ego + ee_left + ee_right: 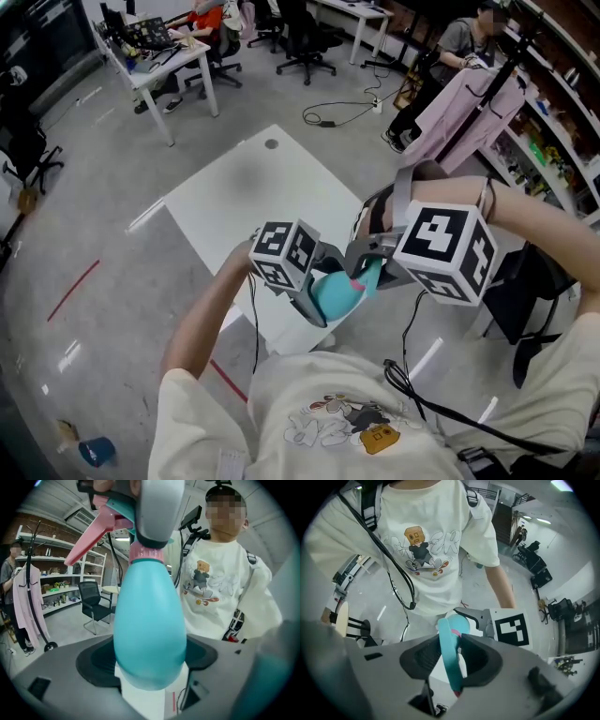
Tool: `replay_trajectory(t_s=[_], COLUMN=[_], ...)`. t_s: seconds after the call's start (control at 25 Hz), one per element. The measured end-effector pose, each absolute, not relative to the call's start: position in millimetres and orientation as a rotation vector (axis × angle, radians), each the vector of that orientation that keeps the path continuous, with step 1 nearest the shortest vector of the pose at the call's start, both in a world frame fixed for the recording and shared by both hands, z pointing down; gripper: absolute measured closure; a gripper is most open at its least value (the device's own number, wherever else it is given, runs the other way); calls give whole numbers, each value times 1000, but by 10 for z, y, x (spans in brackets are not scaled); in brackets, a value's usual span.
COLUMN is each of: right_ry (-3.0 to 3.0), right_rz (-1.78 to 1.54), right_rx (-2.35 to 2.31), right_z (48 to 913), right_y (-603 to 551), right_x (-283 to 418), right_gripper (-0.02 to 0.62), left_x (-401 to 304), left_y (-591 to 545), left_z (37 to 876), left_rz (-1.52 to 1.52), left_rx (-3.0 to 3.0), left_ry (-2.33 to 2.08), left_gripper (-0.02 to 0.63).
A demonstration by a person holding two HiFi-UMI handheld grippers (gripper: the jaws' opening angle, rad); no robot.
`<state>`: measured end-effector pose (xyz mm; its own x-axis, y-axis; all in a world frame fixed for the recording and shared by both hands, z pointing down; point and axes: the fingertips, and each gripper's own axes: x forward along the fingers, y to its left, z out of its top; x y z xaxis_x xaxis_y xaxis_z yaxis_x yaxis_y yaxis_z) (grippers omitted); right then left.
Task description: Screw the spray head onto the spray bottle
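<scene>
A teal spray bottle point(330, 294) hangs in the air over the near edge of the white table point(253, 192). My left gripper point(314, 298) is shut on its rounded body point(149, 625). A pink collar point(146, 554) rings the bottle's neck. On it sits the teal spray head point(449, 660) with its pink trigger point(91, 536). My right gripper point(370, 267) points down from above, its pads closed on the spray head's sides. In the right gripper view the bottle point(458, 624) shows beyond the head, with the left gripper's marker cube point(511, 627) beside it.
Behind the table stand a white desk point(173, 70) and office chairs point(305, 42) with seated people. A coat stand with a pink garment point(469, 103) is at the right. A cable point(342, 112) lies on the floor, and a blue cup point(94, 452) at the lower left.
</scene>
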<state>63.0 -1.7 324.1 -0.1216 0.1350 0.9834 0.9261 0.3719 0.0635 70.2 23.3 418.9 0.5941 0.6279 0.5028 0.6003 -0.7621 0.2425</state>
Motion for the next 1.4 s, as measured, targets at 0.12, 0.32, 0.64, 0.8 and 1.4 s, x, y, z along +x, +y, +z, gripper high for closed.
replay_trajectory(t_s=[0.12, 0.32, 0.64, 0.8, 1.4], right_ry=[-1542, -1598, -1791, -1858, -1979], right_rz=[-858, -637, -137, 143, 185], right_rx=[-947, -710, -223, 17, 30], right_z=[3286, 3446, 3531, 3558, 3333], right_y=[-70, -432, -1138, -1401, -1488], right_x=[680, 752, 750, 757, 801], right_gripper=[466, 468, 468, 468, 360], left_x=[744, 873, 820, 635, 705], left_y=[144, -231, -1148, -1594, -1565], left_z=[4232, 4380, 4499, 4458, 4922], left_rz=[955, 966, 1193, 1370, 1175], left_rx=[2780, 2820, 2780, 2705, 2816], left_ry=[982, 608, -485, -1076, -724], left_gripper=[201, 201, 201, 201, 201])
